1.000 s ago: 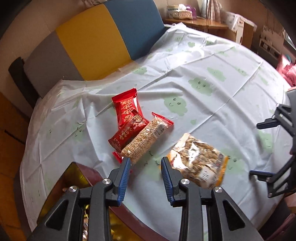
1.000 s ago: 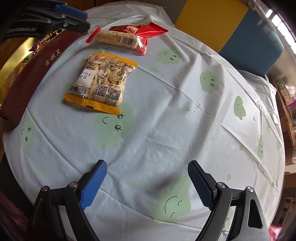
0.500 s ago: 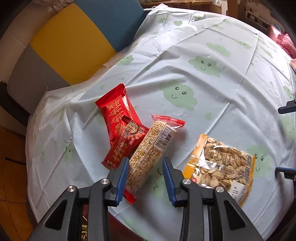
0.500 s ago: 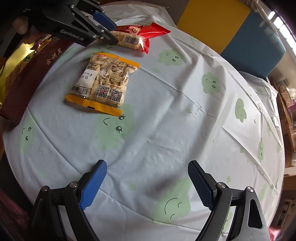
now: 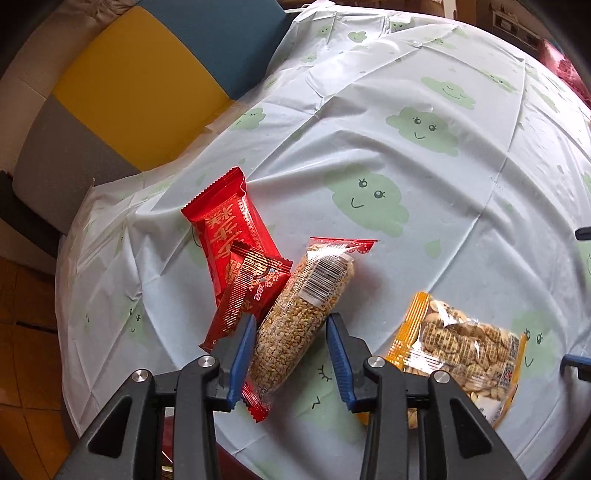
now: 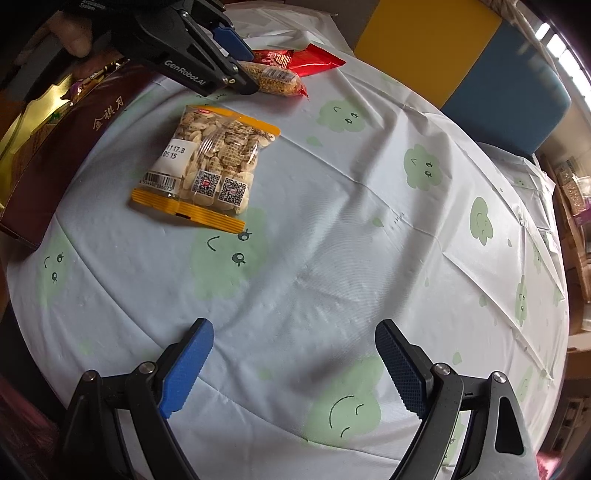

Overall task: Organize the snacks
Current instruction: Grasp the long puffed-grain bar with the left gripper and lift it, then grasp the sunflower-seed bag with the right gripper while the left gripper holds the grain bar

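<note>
A clear pack of golden grain bar (image 5: 303,314) lies on the pale blue tablecloth (image 5: 406,206), leaning on a small red pack (image 5: 251,291) and a larger red pack (image 5: 229,229). My left gripper (image 5: 291,321) straddles the grain bar's near half; its jaws are opening and the blue pads (image 5: 242,354) stand just off the wrapper. An orange-edged bag of nuts (image 6: 210,166) lies flat nearby. My right gripper (image 6: 293,328) hangs open over bare cloth, nothing between its fingers. In the right wrist view the left gripper (image 6: 236,70) sits at the grain bar (image 6: 277,79).
A dark red gift box (image 6: 66,147) with a gold inside stands at the table's left edge, beside a hand (image 6: 74,33). A yellow, blue and grey seat back (image 5: 147,85) stands behind the table. Shelves with goods (image 6: 576,192) are at the far right.
My left gripper has come down and forward over the grain bar, and its jaws have widened around it. The right gripper has stayed where it was.
</note>
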`<state>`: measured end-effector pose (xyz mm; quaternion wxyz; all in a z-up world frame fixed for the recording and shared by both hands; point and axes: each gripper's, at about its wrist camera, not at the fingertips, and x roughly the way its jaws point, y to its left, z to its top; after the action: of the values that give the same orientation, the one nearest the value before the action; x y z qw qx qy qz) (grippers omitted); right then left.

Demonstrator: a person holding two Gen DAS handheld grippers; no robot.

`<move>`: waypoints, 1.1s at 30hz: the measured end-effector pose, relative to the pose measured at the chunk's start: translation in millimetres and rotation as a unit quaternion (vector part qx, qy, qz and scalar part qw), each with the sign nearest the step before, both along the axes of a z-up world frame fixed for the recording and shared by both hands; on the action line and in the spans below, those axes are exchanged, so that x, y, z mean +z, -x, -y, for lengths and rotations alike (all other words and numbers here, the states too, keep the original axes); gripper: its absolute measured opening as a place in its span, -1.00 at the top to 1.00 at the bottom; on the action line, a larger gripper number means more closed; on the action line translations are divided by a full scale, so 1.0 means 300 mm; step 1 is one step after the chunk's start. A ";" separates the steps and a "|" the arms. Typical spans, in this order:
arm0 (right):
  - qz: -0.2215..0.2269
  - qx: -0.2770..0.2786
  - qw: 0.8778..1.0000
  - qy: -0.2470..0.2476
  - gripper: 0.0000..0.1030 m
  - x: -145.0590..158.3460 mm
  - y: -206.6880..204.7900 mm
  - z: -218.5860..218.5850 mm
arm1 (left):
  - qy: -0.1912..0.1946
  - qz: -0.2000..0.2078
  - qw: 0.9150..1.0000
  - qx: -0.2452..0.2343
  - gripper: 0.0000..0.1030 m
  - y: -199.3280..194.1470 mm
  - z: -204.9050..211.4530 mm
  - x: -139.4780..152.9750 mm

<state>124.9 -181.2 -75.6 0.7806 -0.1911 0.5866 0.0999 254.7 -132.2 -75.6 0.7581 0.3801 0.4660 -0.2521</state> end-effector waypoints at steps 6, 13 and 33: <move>0.004 0.004 1.000 0.003 -0.74 0.003 0.007 -0.005 | 0.030 0.011 0.999 0.033 0.27 0.039 -0.020 0.020; 0.005 0.008 1.000 0.003 -0.74 0.005 0.010 -0.015 | 0.167 -0.067 0.978 0.108 0.41 0.115 -0.130 0.101; 0.007 -0.016 1.000 0.011 -0.80 0.000 -0.009 0.051 | 0.281 -0.095 0.944 0.144 0.51 0.551 -0.215 0.163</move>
<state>127.5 -196.5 -75.6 0.7844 -0.1905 0.5849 0.0794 89.3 -67.8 -26.7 0.8144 0.0545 0.4959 -0.2963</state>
